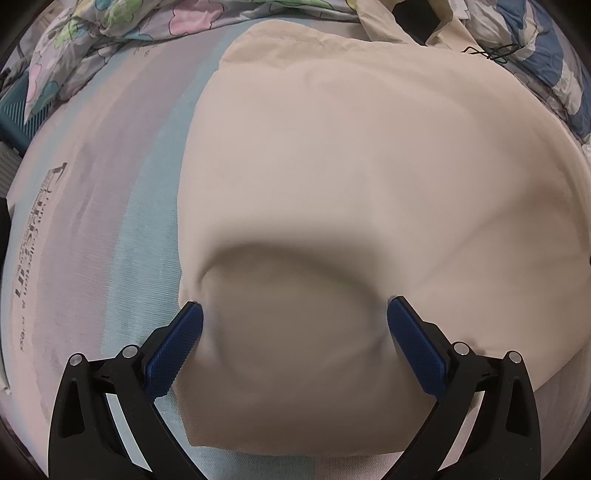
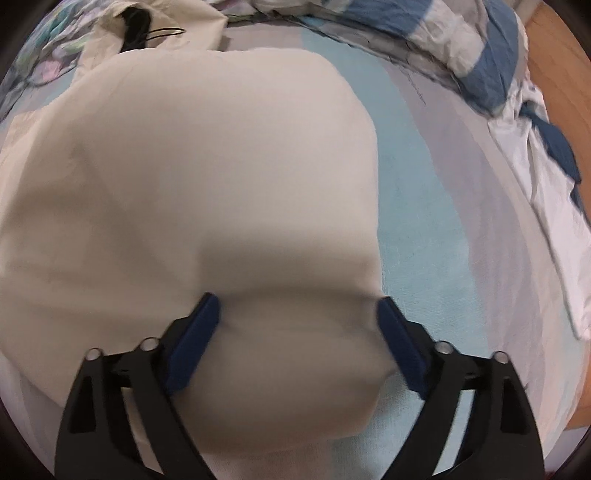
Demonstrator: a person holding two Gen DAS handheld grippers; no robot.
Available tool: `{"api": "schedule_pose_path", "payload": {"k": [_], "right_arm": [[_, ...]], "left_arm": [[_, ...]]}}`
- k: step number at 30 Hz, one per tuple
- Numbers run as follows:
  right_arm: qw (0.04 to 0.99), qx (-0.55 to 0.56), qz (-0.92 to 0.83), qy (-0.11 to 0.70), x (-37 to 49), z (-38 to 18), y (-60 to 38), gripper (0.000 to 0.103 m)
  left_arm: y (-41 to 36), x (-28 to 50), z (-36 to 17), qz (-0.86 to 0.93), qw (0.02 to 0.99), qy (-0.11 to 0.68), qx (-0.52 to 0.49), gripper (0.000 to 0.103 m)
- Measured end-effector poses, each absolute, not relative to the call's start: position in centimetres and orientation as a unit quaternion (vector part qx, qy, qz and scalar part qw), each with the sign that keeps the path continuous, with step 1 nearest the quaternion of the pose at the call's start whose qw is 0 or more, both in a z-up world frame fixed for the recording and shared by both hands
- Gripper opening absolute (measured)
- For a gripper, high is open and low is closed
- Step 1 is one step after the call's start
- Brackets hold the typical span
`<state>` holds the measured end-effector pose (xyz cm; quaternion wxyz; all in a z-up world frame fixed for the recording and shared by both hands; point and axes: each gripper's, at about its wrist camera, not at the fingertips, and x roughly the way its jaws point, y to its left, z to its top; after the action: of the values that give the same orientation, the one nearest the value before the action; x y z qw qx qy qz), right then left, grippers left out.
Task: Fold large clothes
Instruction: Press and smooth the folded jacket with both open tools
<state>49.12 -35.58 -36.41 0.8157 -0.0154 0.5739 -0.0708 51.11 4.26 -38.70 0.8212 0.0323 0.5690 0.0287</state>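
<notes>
Both your claws gape wide, gripping nothing: left gripper and right gripper straddle the cream garment, stretching toward twelve o'clock.

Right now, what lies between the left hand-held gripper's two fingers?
A raised fold of the cream garment lies between the wide-apart fingers, seen in the left wrist view.

We see a striped sheet in pale blue, lilac and white, with dark print along its left side. A floral quilt is bunched at the far left, just beyond a blue ribbed box. At the far right lies a crumpled blue-and-white cover, with wooden floor past it.
</notes>
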Motion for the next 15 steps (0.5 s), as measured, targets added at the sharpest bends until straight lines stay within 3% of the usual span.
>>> {"api": "schedule_pose_path", "payload": {"k": [9, 13, 15], "right_arm": [[0.816, -0.018, -0.067, 0.573, 49.4, -36.6, -35.7, 0.088], [0.832, -0.042, -0.066, 0.549, 48.8, -33.5, -35.0, 0.070], [0.846, -0.038, -0.060, 0.529, 48.0, -31.6, -34.8, 0.066]], "left_arm": [[4.1, 51.2, -38.9, 0.032, 0.822, 0.567, 0.037, 0.099], [3.4, 50.9, -37.6, 0.044, 0.818, 0.571, 0.044, 0.097], [3.4, 50.7, -36.1, 0.046, 0.826, 0.560, 0.044, 0.097]]}}
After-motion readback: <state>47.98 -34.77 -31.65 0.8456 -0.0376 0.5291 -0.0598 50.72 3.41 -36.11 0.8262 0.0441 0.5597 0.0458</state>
